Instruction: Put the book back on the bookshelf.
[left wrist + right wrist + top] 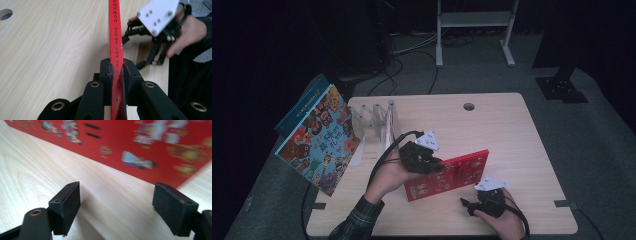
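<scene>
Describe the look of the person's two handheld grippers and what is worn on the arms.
Both the left gripper and right gripper are black linkage tools with brass-coloured pivots, flat rectangular pads, a pale three-cornered plate on top and a black cable. A plaid sleeve covers the left forearm.

A fixed high camera looks forward and down on the wooden table [512, 130], taking in the red book [452, 175] standing at its middle. The left gripper's camera sights close along that book's spine [116, 45], the far gripper beyond it. The right gripper's camera sits low over the tabletop, facing the book's red cover [150, 142] from close by.
</scene>
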`<state>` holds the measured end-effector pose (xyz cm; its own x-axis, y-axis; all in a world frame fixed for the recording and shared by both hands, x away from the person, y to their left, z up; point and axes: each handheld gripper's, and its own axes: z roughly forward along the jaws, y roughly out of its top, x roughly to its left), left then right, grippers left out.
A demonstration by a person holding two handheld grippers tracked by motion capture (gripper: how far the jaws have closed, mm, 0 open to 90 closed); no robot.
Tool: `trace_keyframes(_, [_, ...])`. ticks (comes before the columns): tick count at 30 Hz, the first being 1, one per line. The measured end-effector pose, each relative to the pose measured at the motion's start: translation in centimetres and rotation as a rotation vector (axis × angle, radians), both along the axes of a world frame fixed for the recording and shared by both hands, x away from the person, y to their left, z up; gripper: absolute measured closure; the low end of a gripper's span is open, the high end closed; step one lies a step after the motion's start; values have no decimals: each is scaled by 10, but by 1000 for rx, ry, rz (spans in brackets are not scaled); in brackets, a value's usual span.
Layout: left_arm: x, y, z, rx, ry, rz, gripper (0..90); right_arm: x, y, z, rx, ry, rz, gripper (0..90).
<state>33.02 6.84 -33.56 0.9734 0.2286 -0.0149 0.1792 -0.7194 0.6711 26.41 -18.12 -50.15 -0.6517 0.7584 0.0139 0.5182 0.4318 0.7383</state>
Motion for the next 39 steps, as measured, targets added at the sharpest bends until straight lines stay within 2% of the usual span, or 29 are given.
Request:
trace_keyframes(2, [1, 3, 0, -8, 9, -5, 797, 2, -8, 2, 18, -1, -13, 241])
trace_keyframes(7, [4, 13, 1, 0, 27, -37, 797, 11, -27, 13, 76, -46, -35, 249])
trace_keyframes(9, [4, 16, 1, 4, 34, -45, 797, 15, -30, 16, 79, -66, -23, 256])
trace_keyframes(11, [5, 18, 1, 6, 37, -50, 796, 18, -28, 17, 93, -67, -6, 266])
trace_keyframes(20, [6, 19, 3, 34, 37, -73, 792, 18, -7, 14, 69, -46, 72, 289])
trace_keyframes(22, [7, 18, 4, 43, 38, -74, 790, 16, -4, 13, 55, -51, 72, 285])
trace_keyframes(25, [8, 17, 5, 54, 40, -82, 786, 14, -4, 13, 66, -49, 71, 284])
trace_keyframes(32, [11, 5, 10, 89, 37, -93, 764, 9, 3, 13, 70, -52, 90, 284])
trace_keyframes(39, [9, -17, 10, 145, 28, -136, 751, 3, 11, 13, 68, -48, 116, 281])
